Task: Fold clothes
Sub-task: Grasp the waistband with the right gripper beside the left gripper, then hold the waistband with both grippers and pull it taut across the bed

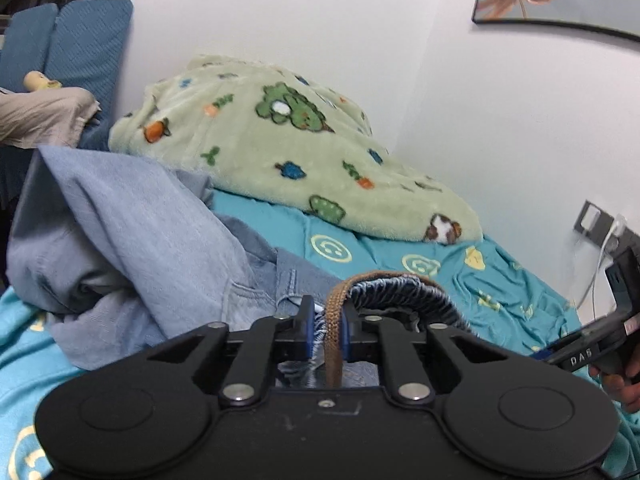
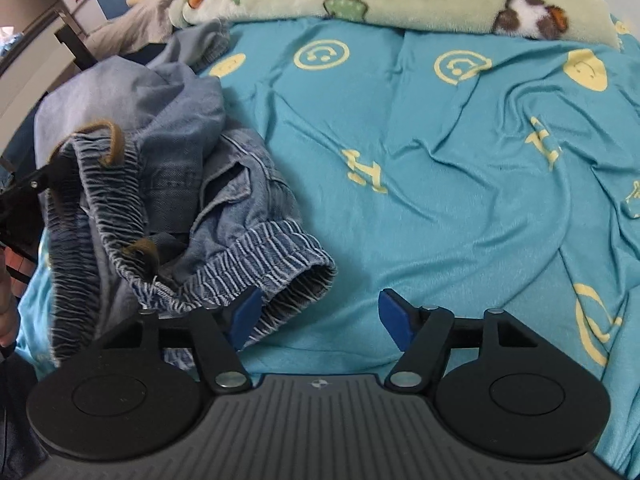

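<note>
Light blue denim pants (image 1: 160,232) lie crumpled on the teal bed sheet (image 1: 500,280). My left gripper (image 1: 327,330) is shut on the pants' elastic waistband (image 1: 400,288) at a brown belt loop and lifts it. In the right wrist view the pants (image 2: 180,168) lie at the left, with the elastic waistband (image 2: 272,256) just ahead of the left fingertip. My right gripper (image 2: 320,316) is open and empty, low over the sheet (image 2: 440,200). The left gripper (image 2: 36,184) shows at the far left holding the waistband.
A green fleece blanket (image 1: 300,148) with cartoon prints lies at the back by the white wall. Blue cushions (image 1: 80,48) and a beige garment (image 1: 40,116) are at the far left. A wall socket with cables (image 1: 604,228) is at the right.
</note>
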A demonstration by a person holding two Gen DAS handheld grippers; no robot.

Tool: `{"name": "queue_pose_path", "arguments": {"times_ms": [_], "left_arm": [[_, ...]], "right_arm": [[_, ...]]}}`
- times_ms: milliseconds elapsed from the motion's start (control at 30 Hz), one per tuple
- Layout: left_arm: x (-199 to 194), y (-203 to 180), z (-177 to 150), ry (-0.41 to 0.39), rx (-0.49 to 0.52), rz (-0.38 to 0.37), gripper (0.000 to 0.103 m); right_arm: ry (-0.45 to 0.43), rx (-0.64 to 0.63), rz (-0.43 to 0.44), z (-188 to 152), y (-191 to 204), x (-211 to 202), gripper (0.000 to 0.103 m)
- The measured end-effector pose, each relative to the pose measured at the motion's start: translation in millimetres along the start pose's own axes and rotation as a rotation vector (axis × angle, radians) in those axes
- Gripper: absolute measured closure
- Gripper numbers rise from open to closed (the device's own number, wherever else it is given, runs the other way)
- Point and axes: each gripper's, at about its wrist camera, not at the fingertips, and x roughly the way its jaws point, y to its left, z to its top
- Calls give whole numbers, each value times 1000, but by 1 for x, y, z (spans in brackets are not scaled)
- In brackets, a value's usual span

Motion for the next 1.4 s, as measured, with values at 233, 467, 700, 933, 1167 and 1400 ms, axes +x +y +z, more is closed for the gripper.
{"name": "queue_pose_path", "arguments": {"times_ms": [233,467,700,933,1167,1400], "left_arm": [[-68,-10,6,-66,-102,0,98],[-96,-27,-22,75,-72,125,101],[-78,-31,-32,96,-9,152,99],[-71,-37,-34,86,48,144,73],[-64,-36,-33,85,71,183,59],[-49,-41,-35,100,151,220,59]], "right_arm": [[51,-86,-47,-5,15,10,47],[-1,-188,-103,-5,38,33,55],[-47,-66,-139,7,23,35,68],[-109,-21,-128,13,26,32,89],[-336,19,-6,25,55,-17,98],[-470,71,-14,25,58,-50,98]]}}
